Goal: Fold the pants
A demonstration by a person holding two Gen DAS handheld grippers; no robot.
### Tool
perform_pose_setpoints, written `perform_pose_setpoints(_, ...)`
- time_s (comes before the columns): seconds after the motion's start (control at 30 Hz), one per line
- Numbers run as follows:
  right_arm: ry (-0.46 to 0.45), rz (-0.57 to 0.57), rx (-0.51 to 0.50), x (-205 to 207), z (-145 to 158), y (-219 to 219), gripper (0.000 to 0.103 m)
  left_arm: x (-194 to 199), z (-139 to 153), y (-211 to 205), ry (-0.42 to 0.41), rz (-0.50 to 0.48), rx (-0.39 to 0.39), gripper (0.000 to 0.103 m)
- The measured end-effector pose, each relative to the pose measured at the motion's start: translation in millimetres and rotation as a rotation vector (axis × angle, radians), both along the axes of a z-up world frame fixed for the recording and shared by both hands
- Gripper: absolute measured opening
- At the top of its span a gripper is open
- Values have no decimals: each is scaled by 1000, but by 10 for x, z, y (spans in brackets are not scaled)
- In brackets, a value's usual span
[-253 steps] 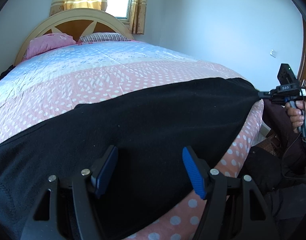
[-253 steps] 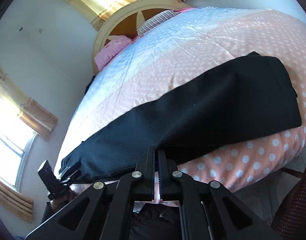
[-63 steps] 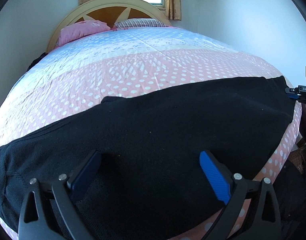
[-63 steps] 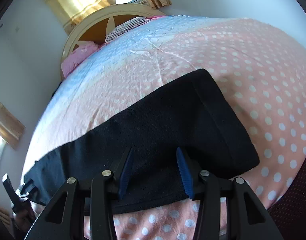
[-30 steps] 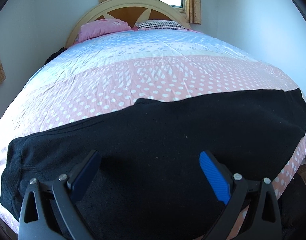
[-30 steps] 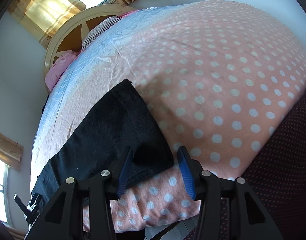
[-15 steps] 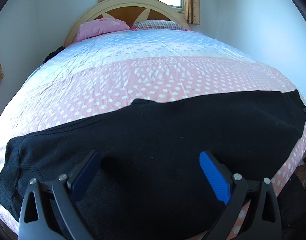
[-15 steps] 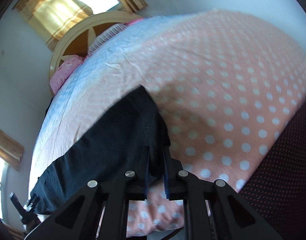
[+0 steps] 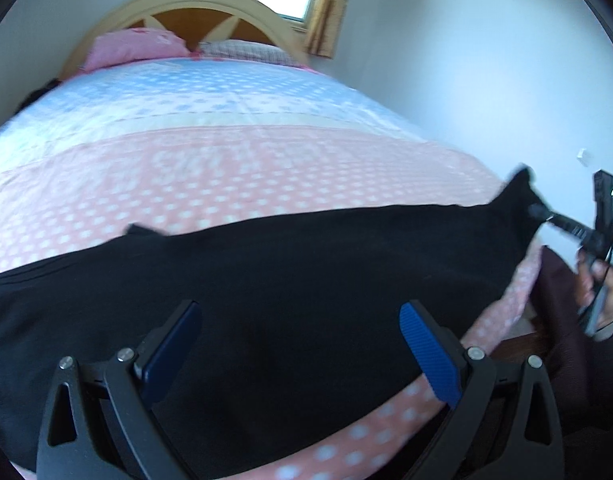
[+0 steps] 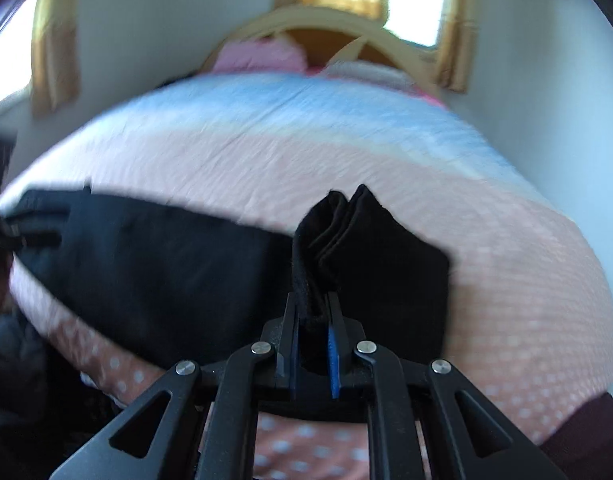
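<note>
Black pants (image 9: pixel 290 280) lie stretched across the near end of a bed with a pink dotted cover (image 9: pixel 234 168). My left gripper (image 9: pixel 302 332) hovers open over the middle of the pants, with its blue pads wide apart and clear of the cloth. In the right wrist view my right gripper (image 10: pixel 312 312) is shut on the leg-end of the pants (image 10: pixel 326 240), and the bunched hem stands up between its pads. The left wrist view shows that same gripper (image 9: pixel 546 216) at the far right, with the cloth lifted off the bed into a peak there.
The bed has a wooden headboard (image 9: pixel 194 12) and pink pillows (image 9: pixel 134 48) at its far end. A white wall (image 9: pixel 486 80) runs along the right side. A person's hand (image 9: pixel 602 292) holds the right gripper beside a dark maroon chair (image 9: pixel 562 320).
My right gripper has closed on the pants' leg-end, rolled upright and lifted the hem, carrying it leftward over the bed. My left gripper has tilted and shifted a little, still open.
</note>
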State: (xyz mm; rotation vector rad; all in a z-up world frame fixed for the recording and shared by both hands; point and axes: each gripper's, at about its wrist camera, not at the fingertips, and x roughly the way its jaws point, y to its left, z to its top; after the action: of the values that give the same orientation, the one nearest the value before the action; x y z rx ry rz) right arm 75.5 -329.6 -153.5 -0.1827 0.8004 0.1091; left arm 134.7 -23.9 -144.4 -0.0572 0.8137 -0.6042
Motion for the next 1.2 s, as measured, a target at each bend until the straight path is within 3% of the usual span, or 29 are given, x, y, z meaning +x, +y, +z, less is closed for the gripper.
perform_pose_setpoints(0.07,50,25,-32,52,-168,103,20,24,23,-148,12,-35,-11,102)
perform_pose_setpoints(0.1,28,57,-38,2,-163,126,34,35,32,-235,17,-52,-4,102)
perform_pose_setpoints(0.17,44,114,13,-50,-85,67,45,36,56,-400,17,-101,-5,102)
perform_pose_setpoints(0.3,-38,116,136,-185,176,-284,46,61,80,-716,41,-168,-34,101)
perform_pose_setpoints(0.4,-113,4,307,-208,252,-736,49,119,77,-964,69,-201,-52,99)
perform_pose_setpoints(0.43,-135,-80,400,-198,233,-959,52,131,79,-1061,74,-217,-59,98)
perform_pose_setpoints(0.53,-175,-231,516,-162,185,-1252,57,184,92,-1390,103,-259,-78,89)
perform_pose_setpoints(0.6,-186,-276,521,-192,160,-1315,57,187,85,-1583,131,-286,-99,84)
perform_pose_setpoints(0.8,-212,-263,534,-286,174,-1345,57,149,82,-2178,177,-364,-103,67)
perform_pose_setpoints(0.9,-207,-268,527,-255,156,-1399,57,157,180,-2335,129,-358,-80,68)
perform_pose_setpoints(1.0,-210,-263,524,-244,139,-1371,57,225,204,-2464,85,-308,15,68)
perform_pose_setpoints(1.1,-213,-255,512,-220,126,-1353,57,313,232,-2507,48,-262,54,70)
perform_pose_setpoints(1.2,-224,-252,494,-218,126,-1326,57,422,250,-2528,76,-235,36,83)
